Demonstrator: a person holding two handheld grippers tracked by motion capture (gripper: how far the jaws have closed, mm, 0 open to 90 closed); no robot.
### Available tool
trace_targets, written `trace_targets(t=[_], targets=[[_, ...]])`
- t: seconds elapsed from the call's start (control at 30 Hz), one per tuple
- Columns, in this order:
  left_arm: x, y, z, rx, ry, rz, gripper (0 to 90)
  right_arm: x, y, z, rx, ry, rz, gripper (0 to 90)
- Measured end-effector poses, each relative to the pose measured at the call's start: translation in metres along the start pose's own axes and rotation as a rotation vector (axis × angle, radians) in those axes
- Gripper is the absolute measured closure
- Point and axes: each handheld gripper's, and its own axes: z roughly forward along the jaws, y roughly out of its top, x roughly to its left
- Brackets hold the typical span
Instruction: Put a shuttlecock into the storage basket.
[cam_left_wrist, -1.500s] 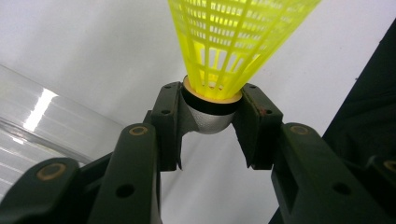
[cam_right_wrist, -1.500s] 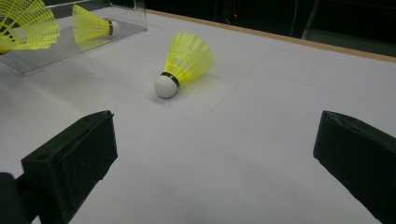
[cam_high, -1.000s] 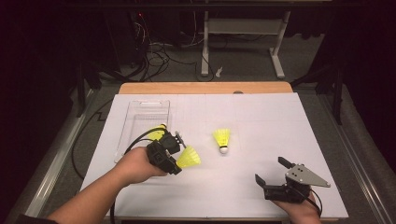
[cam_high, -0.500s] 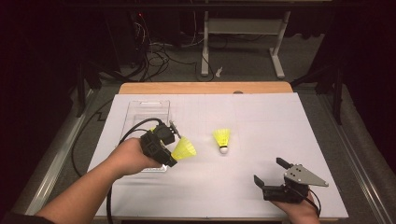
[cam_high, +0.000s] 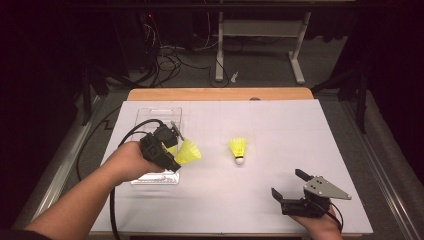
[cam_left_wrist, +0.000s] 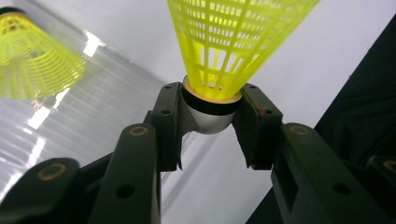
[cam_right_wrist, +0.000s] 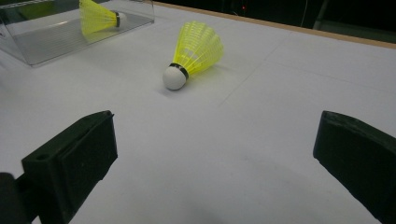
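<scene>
left gripper: jaws clamp shuttlecock by cork, skirt pointing away, above clear box | right gripper: jaws wide apart, nothing between, well off box

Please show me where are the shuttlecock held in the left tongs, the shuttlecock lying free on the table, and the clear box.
held shuttlecock (cam_left_wrist: 212, 100): left gripper view, its cork head.
free shuttlecock (cam_high: 238, 148): high view, its yellow skirt.
clear box (cam_high: 156, 112): high view, its far rim.
</scene>
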Motion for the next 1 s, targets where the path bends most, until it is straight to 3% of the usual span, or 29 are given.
trace_targets(t=[1.0], targets=[[0.066,-0.038,0.0,0.016,0.052,-0.192,64.0,0.0,0.0,0.001,0.007,0.015,0.005,1.1]])
